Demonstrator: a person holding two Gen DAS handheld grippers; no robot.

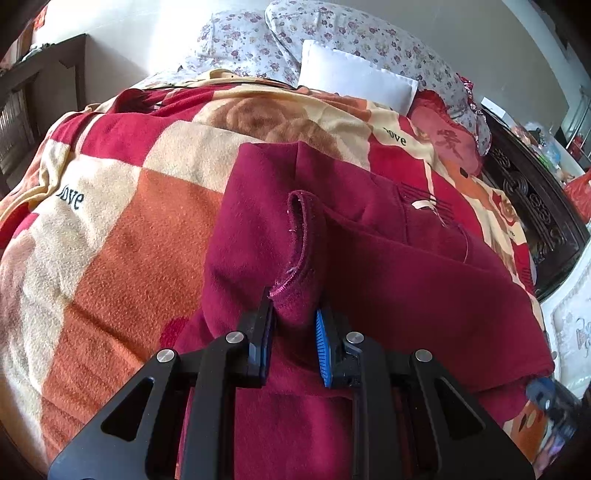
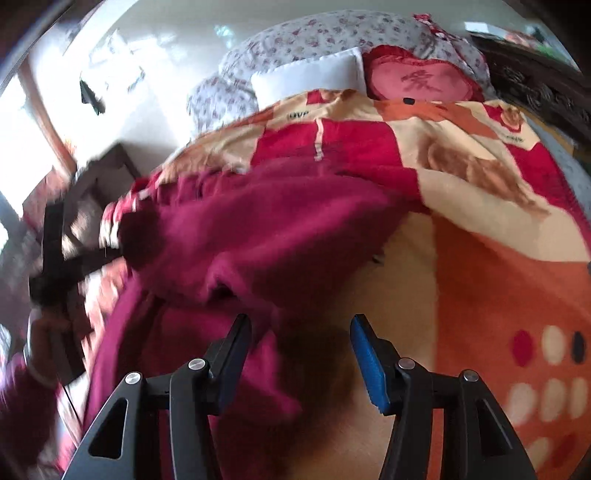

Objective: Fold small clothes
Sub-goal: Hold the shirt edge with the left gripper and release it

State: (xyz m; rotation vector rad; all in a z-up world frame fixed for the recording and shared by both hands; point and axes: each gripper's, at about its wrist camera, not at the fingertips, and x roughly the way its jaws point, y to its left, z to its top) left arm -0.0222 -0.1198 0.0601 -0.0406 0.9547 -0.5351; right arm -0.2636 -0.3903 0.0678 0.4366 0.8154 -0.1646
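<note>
A dark red fleece garment [image 1: 388, 266] lies on a patterned blanket [image 1: 122, 229] on a bed. My left gripper [image 1: 293, 317] has a bunched hem edge of the garment between its fingers; the jaws stand a little apart around the thick fold. In the right wrist view the same garment [image 2: 258, 229] is blurred and heaped to the left. My right gripper [image 2: 301, 328] is open wide and empty, over the garment's near edge and the blanket [image 2: 480, 258].
A white pillow [image 1: 354, 79], floral pillows [image 1: 332, 33] and a pink cushion [image 1: 447, 140] lie at the head of the bed. A dark carved headboard [image 1: 532, 206] runs along the right. A dark wooden cabinet [image 1: 44, 81] stands at the left.
</note>
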